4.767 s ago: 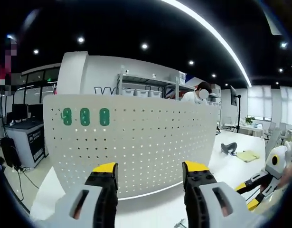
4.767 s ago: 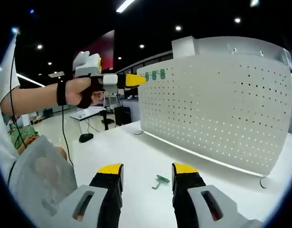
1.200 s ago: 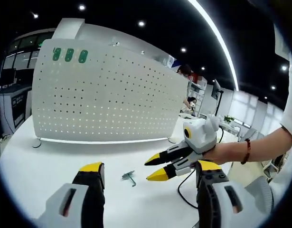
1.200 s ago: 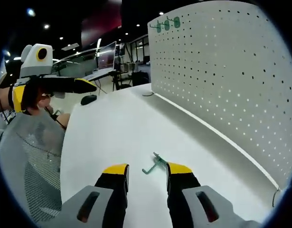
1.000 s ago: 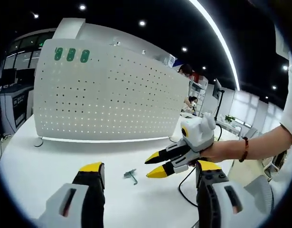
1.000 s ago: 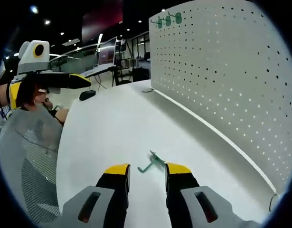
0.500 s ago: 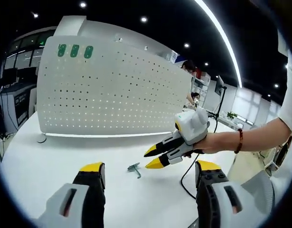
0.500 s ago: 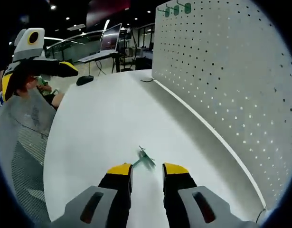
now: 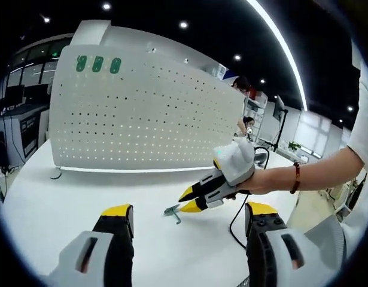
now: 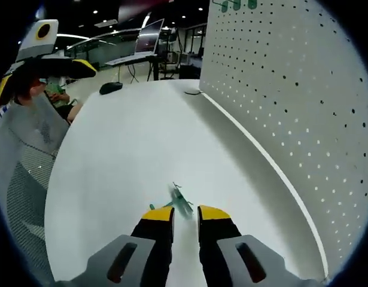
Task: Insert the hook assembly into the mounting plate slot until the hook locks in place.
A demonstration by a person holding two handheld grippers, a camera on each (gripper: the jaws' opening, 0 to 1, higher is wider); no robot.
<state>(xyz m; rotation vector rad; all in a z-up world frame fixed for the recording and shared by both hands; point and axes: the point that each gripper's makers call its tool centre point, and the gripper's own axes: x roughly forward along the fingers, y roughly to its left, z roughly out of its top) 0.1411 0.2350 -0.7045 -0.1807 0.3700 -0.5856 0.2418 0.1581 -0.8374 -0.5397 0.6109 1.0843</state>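
A small green hook [image 10: 181,202] lies on the white table [image 10: 130,149], right at the tips of my right gripper [image 10: 184,214]. Its jaws stand on either side of the hook, a narrow gap still between them. In the left gripper view the right gripper [image 9: 189,201] comes in from the right in a hand, its tips slanting down onto the hook [image 9: 172,211]. My left gripper [image 9: 189,210] stands wide open with nothing in it, and it is held up at the far left [image 10: 59,64] in the right gripper view. The white pegboard [image 9: 148,119] stands behind, with three green hooks [image 9: 98,64] at its upper left corner.
A black mouse [image 10: 112,88] lies at the table's far end. A dark cable [image 9: 236,216] runs on the table under the right hand. A grey mesh chair [image 10: 28,179] borders the table's left edge. Desks, monitors and people [image 9: 246,122] are in the background.
The right gripper has come down and forward to the hook, and its jaws have narrowed around it. The left gripper, earlier up near the pegboard, now hangs back and low.
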